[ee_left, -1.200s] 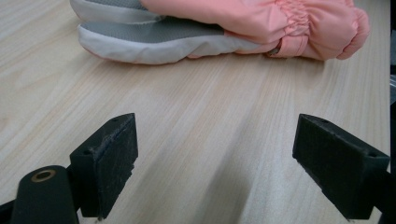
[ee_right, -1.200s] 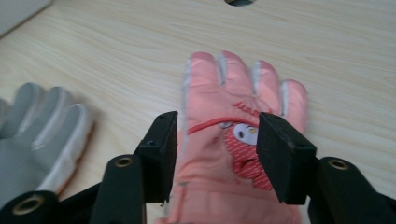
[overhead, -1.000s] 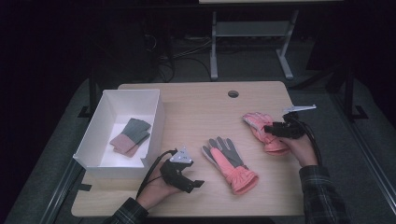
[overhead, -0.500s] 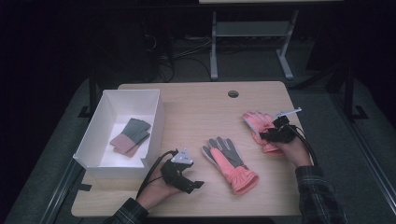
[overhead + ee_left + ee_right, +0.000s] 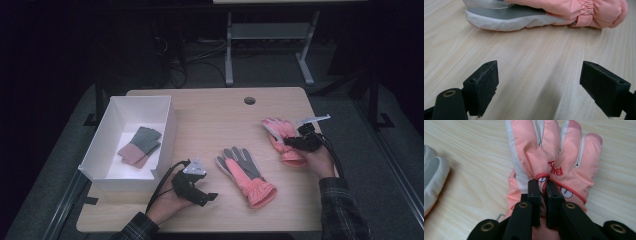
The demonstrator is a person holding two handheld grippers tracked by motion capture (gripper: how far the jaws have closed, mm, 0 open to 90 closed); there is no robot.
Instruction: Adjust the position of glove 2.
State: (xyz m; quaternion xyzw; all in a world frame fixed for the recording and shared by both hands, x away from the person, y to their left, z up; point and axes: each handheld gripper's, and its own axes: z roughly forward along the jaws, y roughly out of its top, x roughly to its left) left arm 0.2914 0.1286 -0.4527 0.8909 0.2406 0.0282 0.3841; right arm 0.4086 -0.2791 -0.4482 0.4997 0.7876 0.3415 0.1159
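padding and soft shell fabric make up the pink glove (image 5: 554, 157) under inspection; judged light, limp and compressible, likely to sag or fold when lifted, with a smooth outer cloth that may slip in a shallow pinch. best hold appears to be a bunched fold on the back of the hand or the gathered cuff, not the loose fingers. the right gripper (image 5: 543, 195) has just been closing and now pinches a ridge of that fabric between its jaws, near the printed red lettering. this glove (image 5: 281, 137) lies flat on the table (image 5: 210, 115), well to the right of the white box (image 5: 125, 102). the left gripper (image 5: 212, 197) rests on the table just in front of the box's near right corner, jaws spread wide with nothing between them; bare wood shows between its pads (image 5: 485, 85).

count: two pink gloves on the table, the second glove (image 5: 245, 175) palm-up with grey grip, between the box and the held one. one white box. inside it, what looks like one folded grey and pink pair (image 5: 141, 145); exact number there cannot be told. two grippers.
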